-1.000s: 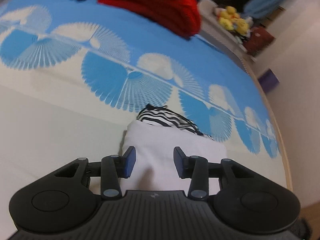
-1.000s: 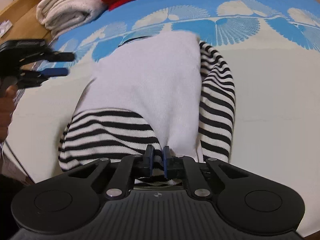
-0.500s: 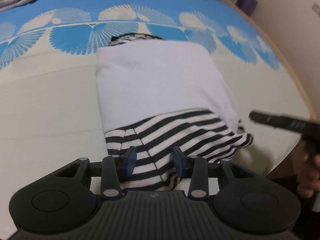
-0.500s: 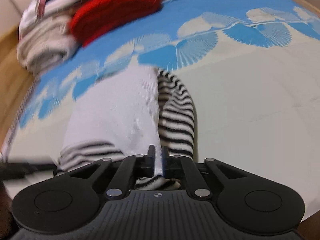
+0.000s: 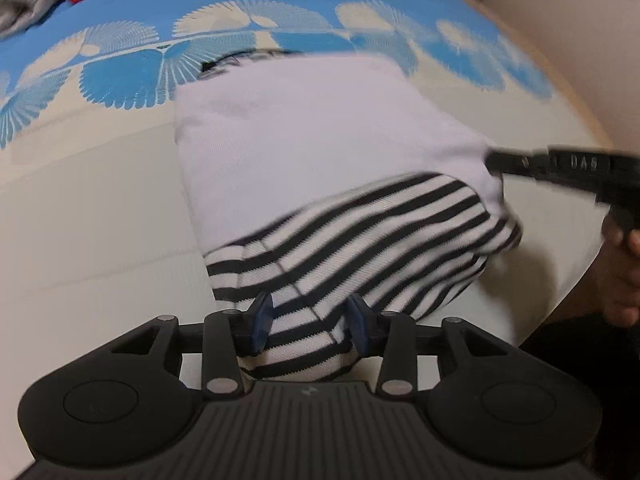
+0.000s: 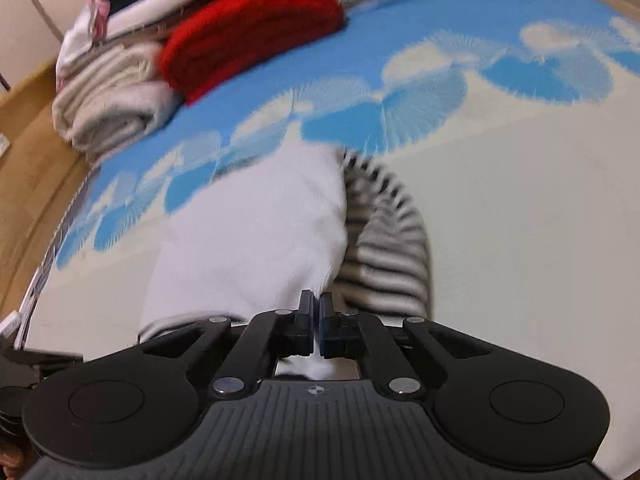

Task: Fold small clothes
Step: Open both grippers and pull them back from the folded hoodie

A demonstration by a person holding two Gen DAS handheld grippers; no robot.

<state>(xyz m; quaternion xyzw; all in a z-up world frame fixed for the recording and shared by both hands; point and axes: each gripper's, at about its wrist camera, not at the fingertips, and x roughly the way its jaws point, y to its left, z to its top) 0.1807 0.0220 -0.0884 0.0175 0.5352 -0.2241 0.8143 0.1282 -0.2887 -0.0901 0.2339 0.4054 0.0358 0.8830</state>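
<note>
A small white garment [image 5: 320, 140] with black-and-white striped sleeves [image 5: 360, 240] lies on the blue and cream patterned cloth [image 5: 80, 208]. My left gripper [image 5: 310, 322] is open, its blue pads either side of the striped near end. My right gripper [image 6: 315, 320] is shut on the garment's near edge, where the white body [image 6: 248, 240] meets a striped sleeve [image 6: 384, 260]. The right gripper also shows in the left wrist view [image 5: 560, 168], at the garment's right edge.
A stack of folded clothes stands at the far end of the cloth: a red knit [image 6: 252, 28], a cream towel [image 6: 112, 108] and white and dark pieces above. The wooden table edge [image 6: 32, 168] runs along the left. A wall [image 5: 580, 40] lies to the right.
My left gripper swung from the white end round to the striped end and moved closer onto it. My right gripper stayed shut on the garment and pulled it along.
</note>
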